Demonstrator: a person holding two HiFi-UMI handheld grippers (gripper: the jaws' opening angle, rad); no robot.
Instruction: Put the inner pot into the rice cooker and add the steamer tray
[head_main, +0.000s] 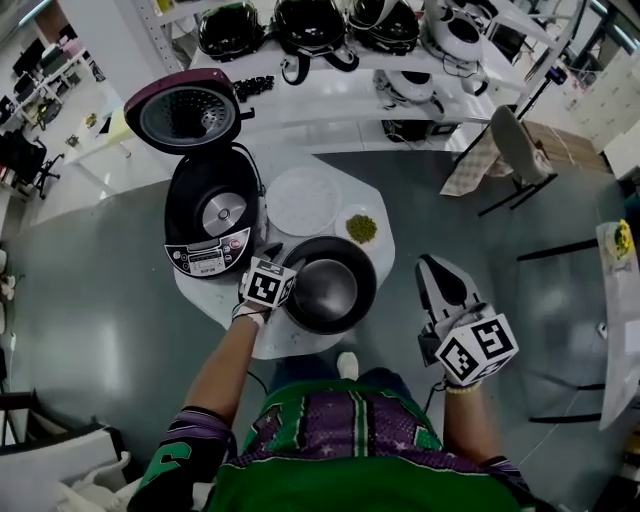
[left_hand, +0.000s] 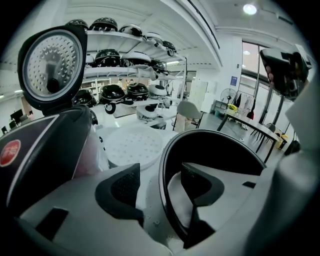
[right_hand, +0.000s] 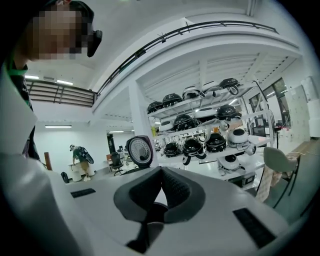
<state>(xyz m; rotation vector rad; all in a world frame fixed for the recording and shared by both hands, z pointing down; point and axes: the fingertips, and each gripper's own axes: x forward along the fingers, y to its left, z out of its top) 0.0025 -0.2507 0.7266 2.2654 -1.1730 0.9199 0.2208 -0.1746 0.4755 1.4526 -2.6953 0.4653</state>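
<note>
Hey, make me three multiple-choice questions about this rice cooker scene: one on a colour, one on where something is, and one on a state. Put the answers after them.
1. What colour is the steamer tray?
A. Red
B. White
C. Black

2. Where is the inner pot?
A. On the table beside the rice cooker
B. Inside the rice cooker
C. Stacked on the steamer tray

3. How do the right tongs stand?
A. Wide open
B. Shut on the steamer tray
C. Shut, with nothing in them

Answers:
1 B: the perforated disc behind the pot is white.
2 A: the pot stands on the tabletop next to the open cooker, whose well holds no pot.
3 C: in the right gripper view the pads meet with nothing between them.
</note>
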